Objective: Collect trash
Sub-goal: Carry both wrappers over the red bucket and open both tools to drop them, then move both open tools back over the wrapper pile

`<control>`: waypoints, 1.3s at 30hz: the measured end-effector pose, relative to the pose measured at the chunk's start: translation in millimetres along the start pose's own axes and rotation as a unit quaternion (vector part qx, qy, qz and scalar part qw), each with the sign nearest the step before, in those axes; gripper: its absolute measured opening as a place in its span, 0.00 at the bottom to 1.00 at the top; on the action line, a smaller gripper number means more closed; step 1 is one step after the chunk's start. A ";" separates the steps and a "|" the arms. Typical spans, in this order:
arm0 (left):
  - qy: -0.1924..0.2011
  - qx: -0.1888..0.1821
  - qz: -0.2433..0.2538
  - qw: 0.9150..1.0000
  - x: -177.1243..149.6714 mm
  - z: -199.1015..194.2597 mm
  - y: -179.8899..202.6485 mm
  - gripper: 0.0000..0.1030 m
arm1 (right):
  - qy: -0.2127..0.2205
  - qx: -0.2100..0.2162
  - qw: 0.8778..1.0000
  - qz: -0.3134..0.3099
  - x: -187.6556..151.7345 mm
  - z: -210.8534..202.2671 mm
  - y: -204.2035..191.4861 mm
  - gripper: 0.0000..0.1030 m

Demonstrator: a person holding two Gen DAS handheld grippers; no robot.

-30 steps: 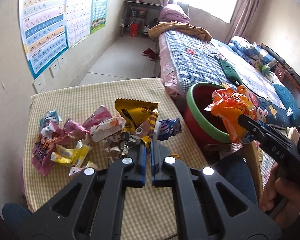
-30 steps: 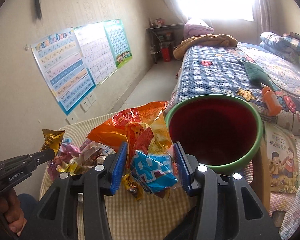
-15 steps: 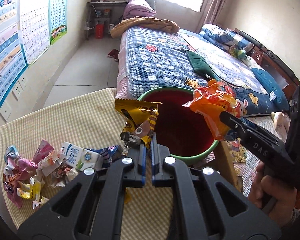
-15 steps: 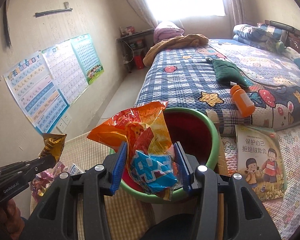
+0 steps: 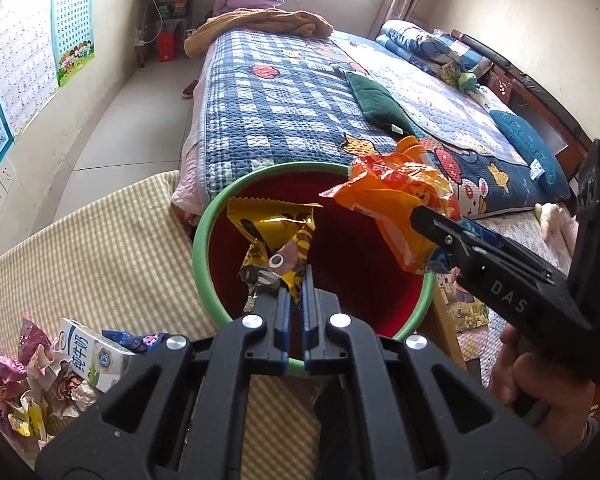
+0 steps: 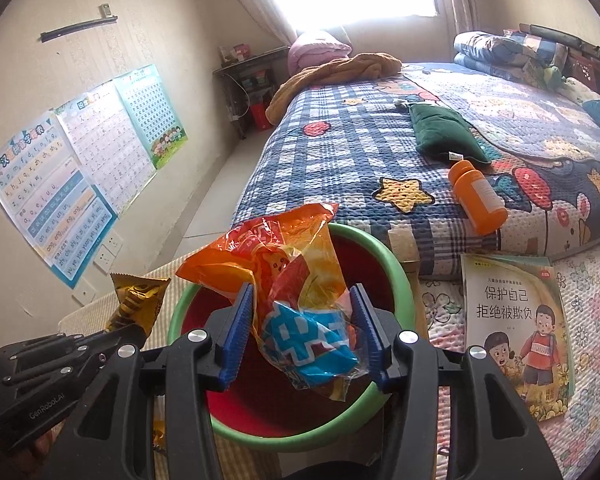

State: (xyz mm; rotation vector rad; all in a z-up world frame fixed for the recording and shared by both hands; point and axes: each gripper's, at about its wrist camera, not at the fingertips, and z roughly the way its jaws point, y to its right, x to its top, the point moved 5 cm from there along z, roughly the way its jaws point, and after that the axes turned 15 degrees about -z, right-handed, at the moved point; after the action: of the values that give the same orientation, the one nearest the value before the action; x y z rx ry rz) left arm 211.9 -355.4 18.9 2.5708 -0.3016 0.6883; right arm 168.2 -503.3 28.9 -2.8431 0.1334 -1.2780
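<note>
A red bin with a green rim (image 5: 208, 236) (image 6: 396, 276) stands between the table and the bed. My left gripper (image 5: 296, 284) is shut on a yellow snack wrapper (image 5: 272, 228) and holds it over the bin's mouth; the wrapper also shows in the right wrist view (image 6: 138, 304). My right gripper (image 6: 304, 320) is shut on an orange and blue plastic bag (image 6: 292, 280), held above the bin; the bag shows in the left wrist view (image 5: 392, 204) too. A pile of wrappers (image 5: 28, 376) and a milk carton (image 5: 88, 356) lie on the table.
The checked tablecloth (image 5: 100, 248) covers the table at the left. A bed with a blue quilt (image 5: 284, 92) lies beyond the bin, with an orange bottle (image 6: 478, 196) on it. A picture book (image 6: 516, 320) lies on the floor mat at the right.
Both grippers have moved from the table side to above the bin, each still holding its piece of trash. The wrapper pile has slid to the lower left of the left view.
</note>
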 end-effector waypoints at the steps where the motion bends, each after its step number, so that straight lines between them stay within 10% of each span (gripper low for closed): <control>1: -0.003 0.001 0.000 1.000 -0.6 3.5 0.0 0.04 | -0.003 -0.002 1.000 0.000 0.0 3.5 1.8 0.48; 6: -0.008 0.006 -0.011 1.000 -9.5 14.1 -8.0 0.50 | -0.004 -0.001 1.000 0.006 0.5 11.5 7.4 0.62; 15: 0.008 0.022 -0.020 1.000 -15.7 -1.7 -24.5 0.89 | -0.004 -0.006 1.000 0.006 -0.9 2.3 1.7 0.73; 39: 0.079 0.071 -0.089 0.990 -73.0 -127.5 -129.9 0.94 | 0.014 0.034 0.997 -0.075 -20.5 -64.4 -128.4 0.93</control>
State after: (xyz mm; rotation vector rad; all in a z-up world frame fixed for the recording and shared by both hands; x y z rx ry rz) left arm 138.1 -174.1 30.6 2.6145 0.0295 0.8667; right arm 115.4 -372.7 63.5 -2.8251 -0.1232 -1.3221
